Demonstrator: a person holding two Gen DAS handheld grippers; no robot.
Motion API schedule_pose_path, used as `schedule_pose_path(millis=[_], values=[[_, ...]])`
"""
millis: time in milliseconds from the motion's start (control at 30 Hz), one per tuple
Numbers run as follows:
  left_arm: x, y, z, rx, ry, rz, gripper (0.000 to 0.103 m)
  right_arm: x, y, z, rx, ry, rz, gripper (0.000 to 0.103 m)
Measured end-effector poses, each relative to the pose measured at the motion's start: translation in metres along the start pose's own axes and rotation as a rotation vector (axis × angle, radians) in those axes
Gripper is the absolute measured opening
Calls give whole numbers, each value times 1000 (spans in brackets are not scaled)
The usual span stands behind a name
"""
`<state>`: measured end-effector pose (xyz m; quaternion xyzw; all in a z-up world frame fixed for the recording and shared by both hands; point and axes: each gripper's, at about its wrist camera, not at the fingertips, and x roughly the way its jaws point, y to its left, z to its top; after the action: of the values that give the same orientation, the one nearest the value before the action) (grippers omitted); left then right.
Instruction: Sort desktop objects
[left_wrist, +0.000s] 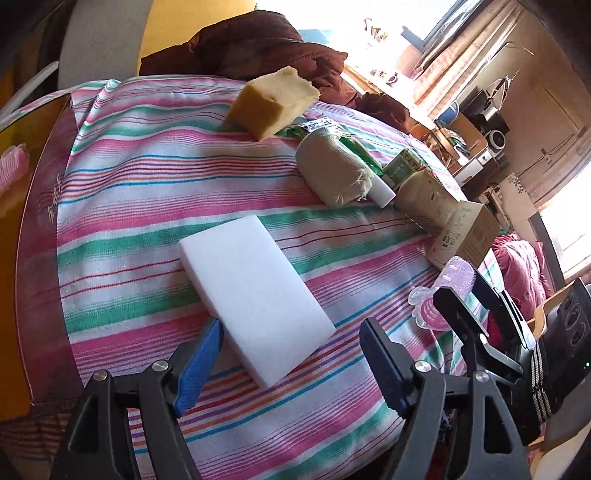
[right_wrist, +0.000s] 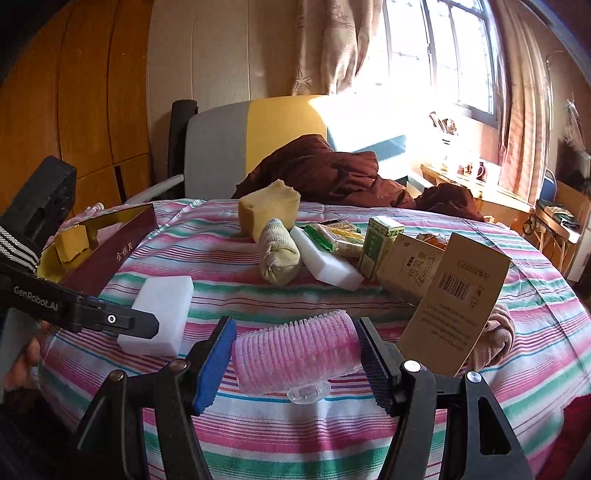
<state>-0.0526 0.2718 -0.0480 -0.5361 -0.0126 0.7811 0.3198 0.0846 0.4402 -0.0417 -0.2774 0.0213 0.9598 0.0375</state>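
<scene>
**Both grippers low over the table, jaws apart**

Left gripper (left_wrist: 291, 360): blue-padded fingers (left_wrist: 195, 365) spread wide, angled down and forward, nothing pressed between them. Right gripper (right_wrist: 295, 360): fingers (right_wrist: 214, 360) parted, pads close on either side of what sits between them, though contact is hard to judge from this angle. Part of a hand (right_wrist: 26, 360) shows at the left edge of the right wrist view, behind the left gripper's body.
</scene>
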Motion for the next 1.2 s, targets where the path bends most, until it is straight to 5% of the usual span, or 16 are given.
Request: schedule_pose_path(millis=[400,800,967,1200], values=[[-5,-12,24,30,-29,122,84,4,-10,-10,80,-26,34,67],[29,-21,18,93,39,247,84,5,-13,-11,103,-36,43,67],[27,-11,12,85,5,234,70,6,-13,-11,110,-40,45,67],[4,10,3,63,-78,154,67,6,-9,-9,105,-27,38,67]])
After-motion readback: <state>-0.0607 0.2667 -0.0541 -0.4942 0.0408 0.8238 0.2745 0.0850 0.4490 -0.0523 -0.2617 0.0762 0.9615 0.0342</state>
